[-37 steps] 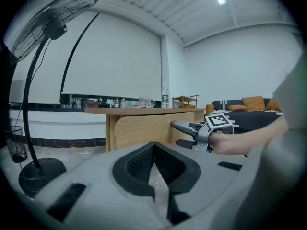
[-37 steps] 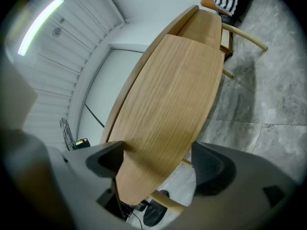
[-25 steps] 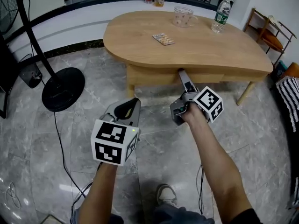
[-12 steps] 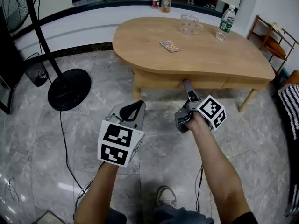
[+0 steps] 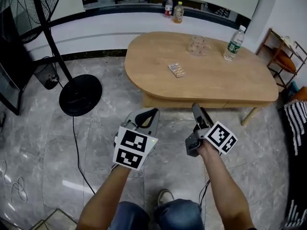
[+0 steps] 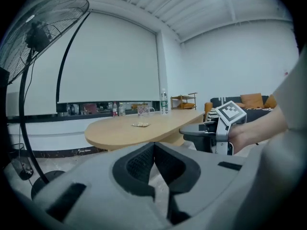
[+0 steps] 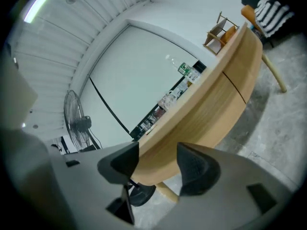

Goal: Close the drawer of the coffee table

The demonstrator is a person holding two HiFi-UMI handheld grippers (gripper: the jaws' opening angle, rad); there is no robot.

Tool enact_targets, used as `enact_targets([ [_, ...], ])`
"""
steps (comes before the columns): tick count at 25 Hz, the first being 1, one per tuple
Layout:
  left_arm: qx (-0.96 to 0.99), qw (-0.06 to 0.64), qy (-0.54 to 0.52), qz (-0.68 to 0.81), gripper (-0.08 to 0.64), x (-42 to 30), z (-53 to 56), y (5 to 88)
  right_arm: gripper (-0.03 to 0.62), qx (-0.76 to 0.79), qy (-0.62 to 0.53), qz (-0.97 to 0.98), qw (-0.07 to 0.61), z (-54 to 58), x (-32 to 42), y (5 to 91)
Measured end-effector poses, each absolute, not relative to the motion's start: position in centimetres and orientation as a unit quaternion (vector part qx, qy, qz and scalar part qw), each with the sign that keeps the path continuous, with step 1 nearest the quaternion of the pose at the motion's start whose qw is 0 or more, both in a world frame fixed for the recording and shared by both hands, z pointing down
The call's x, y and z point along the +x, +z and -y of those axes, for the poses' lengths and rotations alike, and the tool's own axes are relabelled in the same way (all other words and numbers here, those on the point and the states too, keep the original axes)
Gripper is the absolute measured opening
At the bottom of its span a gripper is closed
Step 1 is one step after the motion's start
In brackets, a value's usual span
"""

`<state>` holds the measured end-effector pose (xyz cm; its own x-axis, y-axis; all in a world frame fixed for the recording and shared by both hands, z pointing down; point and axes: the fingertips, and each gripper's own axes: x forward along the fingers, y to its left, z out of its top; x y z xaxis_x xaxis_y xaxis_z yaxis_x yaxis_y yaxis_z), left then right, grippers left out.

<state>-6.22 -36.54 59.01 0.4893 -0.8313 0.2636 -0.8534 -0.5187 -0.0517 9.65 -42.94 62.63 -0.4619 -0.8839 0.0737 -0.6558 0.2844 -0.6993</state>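
The oval wooden coffee table [image 5: 216, 75] stands ahead of me. Its drawer front [image 5: 172, 102] lies flush with the light wood apron, and a thin seam [image 7: 235, 87] in the apron shows in the right gripper view. My left gripper [image 5: 152, 112] hangs above the floor short of the table; its fingertips touch and hold nothing [image 6: 153, 145]. My right gripper [image 5: 195, 110] points at the apron from a short distance without touching it. Its jaws [image 7: 157, 150] have just been closing and still stand apart, with nothing between them.
On the tabletop lie a pill blister pack [image 5: 177, 70], a glass mug [image 5: 197, 45] and a water bottle [image 5: 234, 43]. A standing fan's round base [image 5: 80, 87] and cable sit on the marble floor at left. A wooden rack [image 5: 283, 49] and striped cloth [image 5: 296, 123] are at right.
The right gripper's tip was against the table's front apron; it has since drawn back and come off it. Both grippers have risen and the table sits farther away.
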Motion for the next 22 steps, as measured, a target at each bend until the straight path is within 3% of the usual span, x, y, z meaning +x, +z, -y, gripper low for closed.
enact_targets([
  [8,0.861,0.079,0.136,0.483,0.005,-5.4,37.3,46.7,0.179,-0.497,-0.298,-0.812,0.064,41.6,10.6,50.1],
  [22,0.846,0.069,0.136,0.511,0.005,-4.9,41.1,17.5,0.077,-0.43,-0.181,-0.884,-0.029,44.0,8.3,18.0],
])
